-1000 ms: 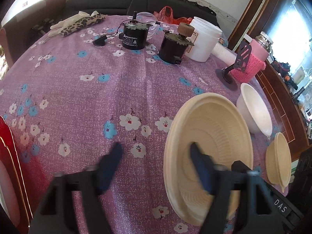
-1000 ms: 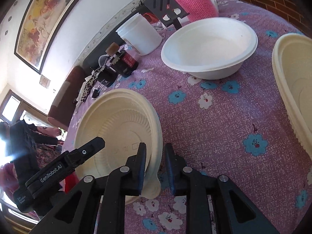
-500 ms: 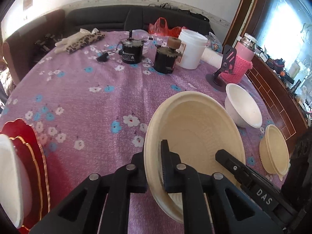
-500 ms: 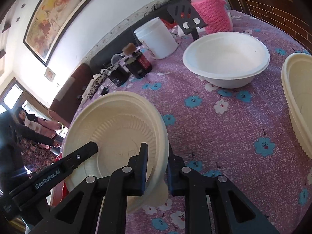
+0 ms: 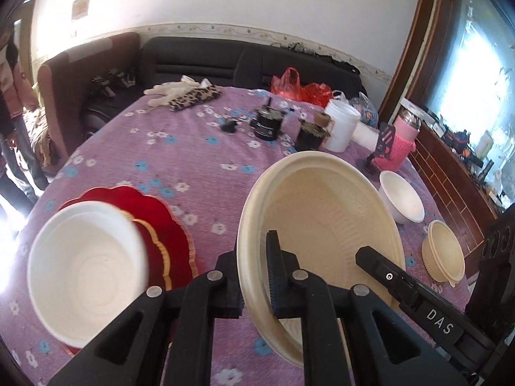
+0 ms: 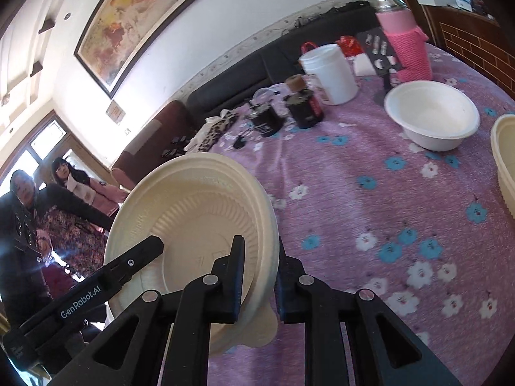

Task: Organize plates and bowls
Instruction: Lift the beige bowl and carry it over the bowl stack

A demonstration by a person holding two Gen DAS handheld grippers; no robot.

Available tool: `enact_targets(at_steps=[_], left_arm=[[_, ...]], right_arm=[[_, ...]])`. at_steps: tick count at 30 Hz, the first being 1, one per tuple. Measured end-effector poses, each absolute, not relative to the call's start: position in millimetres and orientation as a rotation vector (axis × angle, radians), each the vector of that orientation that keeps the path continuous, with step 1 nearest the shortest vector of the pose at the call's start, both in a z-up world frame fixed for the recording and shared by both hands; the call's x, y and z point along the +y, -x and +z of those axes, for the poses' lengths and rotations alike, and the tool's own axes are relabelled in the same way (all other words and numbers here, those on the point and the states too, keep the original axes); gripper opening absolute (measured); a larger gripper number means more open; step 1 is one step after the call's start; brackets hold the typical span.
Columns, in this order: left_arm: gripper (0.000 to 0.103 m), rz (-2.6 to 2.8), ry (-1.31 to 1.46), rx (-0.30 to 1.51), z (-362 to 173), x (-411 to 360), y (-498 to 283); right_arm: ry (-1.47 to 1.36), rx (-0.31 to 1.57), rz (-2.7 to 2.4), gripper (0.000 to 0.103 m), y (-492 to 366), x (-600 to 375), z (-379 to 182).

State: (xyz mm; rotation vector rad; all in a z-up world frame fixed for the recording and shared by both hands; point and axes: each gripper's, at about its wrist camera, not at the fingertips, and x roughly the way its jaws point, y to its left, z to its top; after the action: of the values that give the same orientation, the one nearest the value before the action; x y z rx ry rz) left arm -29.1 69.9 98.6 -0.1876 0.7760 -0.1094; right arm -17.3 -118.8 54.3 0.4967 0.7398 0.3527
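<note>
Pinching opposite rims of the cream plate [image 5: 325,225], the left gripper [image 5: 254,276] and right gripper [image 6: 259,276] held it lifted above the table; the red plate stack [image 5: 167,225] lay left of it, nearer the left gripper.

I see a large cream plate [image 5: 325,225], ribbed round its inner wall, lifted off the table and tilted, with opposite sides of its rim pinched. To its left a white bowl [image 5: 85,267] sits on a stack of red scalloped plates [image 5: 167,225] with gold edging. To its right a second white bowl [image 5: 402,197] stands upright on the cloth, and nearer the table edge a small cream bowl [image 5: 444,251] with a ribbed outer wall also stands upright, just apart from it. In my right view the cream plate [image 6: 196,215] shows a small tab on its lower rim.
</note>
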Motion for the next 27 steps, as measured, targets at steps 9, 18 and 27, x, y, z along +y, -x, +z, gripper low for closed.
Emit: enact_targets(at_steps=[9,18,27], left_arm=[[0.011,0.031,0.311,0.718,104.6,172.1,69.8],[0.011,0.152,0.405,0.739,82.7,251.4,76.8],[0.011,0.171,0.401,0.787,60.2,267.8,65.1]], right_arm=[[-0.361,0.737,0.462,0.018,29.4,-10.1,80.0],[-0.225,0.785,0.516,0.018,27.3,87.6,69.5],[-0.14,0.805,0.473,0.018,19.9,113.6,58.5]])
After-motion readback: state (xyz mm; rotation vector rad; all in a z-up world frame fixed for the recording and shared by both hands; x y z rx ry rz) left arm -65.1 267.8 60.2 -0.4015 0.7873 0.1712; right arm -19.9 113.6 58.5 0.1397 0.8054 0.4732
